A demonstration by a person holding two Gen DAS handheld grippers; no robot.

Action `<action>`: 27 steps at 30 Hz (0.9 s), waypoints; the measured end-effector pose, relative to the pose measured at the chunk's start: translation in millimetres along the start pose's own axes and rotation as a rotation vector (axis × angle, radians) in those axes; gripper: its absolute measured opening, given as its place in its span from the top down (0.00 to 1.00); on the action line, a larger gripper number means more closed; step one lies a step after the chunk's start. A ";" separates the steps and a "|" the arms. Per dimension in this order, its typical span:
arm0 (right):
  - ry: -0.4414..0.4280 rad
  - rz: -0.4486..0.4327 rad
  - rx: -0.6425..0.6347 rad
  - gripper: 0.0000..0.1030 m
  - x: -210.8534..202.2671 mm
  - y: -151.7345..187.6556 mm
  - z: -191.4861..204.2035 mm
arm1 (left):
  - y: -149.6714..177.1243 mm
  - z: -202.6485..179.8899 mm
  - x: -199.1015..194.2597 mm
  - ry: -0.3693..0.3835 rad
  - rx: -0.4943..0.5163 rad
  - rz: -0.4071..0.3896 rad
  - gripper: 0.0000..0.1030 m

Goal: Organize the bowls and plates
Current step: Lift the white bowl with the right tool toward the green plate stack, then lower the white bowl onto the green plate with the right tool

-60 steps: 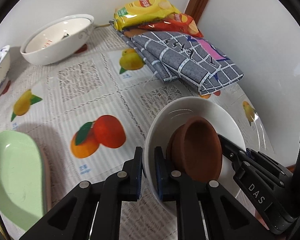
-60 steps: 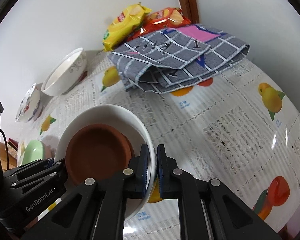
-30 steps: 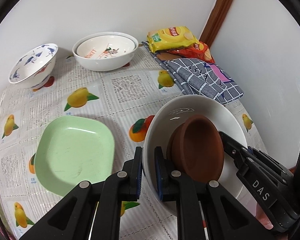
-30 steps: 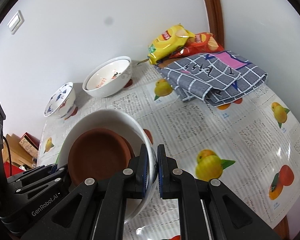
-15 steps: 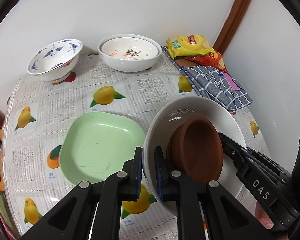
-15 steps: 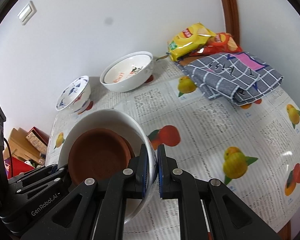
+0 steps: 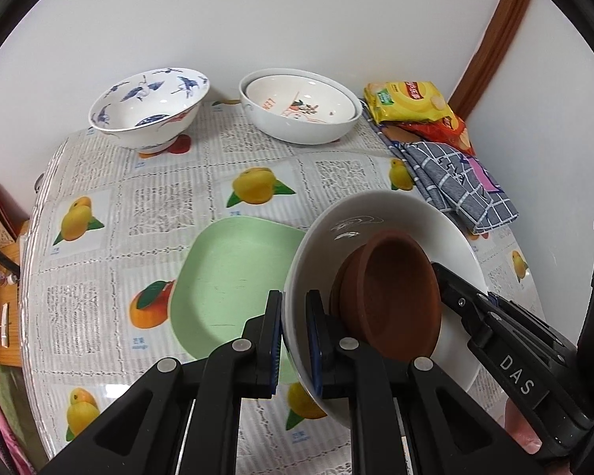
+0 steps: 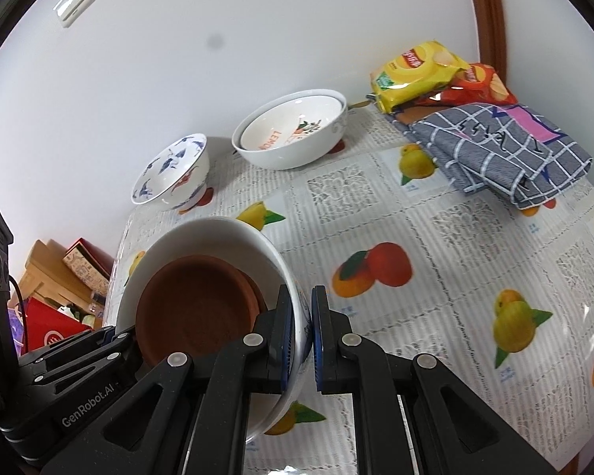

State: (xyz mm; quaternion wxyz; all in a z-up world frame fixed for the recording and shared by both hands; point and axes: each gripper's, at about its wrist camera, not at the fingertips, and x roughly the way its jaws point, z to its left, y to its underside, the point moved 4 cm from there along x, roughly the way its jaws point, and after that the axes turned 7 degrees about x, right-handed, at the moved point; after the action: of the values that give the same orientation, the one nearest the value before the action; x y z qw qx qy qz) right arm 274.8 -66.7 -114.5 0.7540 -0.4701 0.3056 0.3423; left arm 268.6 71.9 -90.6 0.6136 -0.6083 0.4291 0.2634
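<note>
Both jaws clamped on one white bowl's rim, carried above the table.

Left wrist view: left gripper pinches the white bowl; brown dish inside, green plate just left of the jaws.
Right wrist view: right gripper grips the opposite rim.
Step, as judged: transport. Next: lower level, release both together.

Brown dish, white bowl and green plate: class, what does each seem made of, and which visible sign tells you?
Brown dish: probably unglazed terracotta; matte, no shine.
White bowl: likely glazed ceramic; glossy, with bright reflections.
Green plate: possibly plastic or melamine; dull pastel surface with faint scratches. Looks alone cannot confirm it.
</note>
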 end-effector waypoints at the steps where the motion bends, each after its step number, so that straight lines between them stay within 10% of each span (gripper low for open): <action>1: -0.002 0.000 -0.002 0.91 0.8 0.4 2.1 | -0.4 3.0 -0.4 -0.003 -0.003 -0.001 0.89; 27: -0.035 0.020 -0.042 0.91 31.5 0.3 41.7 | -7.3 47.9 1.4 -0.031 -0.048 -0.004 0.89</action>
State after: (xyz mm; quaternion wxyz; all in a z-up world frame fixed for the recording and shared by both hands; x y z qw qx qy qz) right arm 298.6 -21.2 -123.8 0.7456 -0.4767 0.2897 0.3646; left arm 285.4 117.3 -93.2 0.6060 -0.6195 0.4117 0.2818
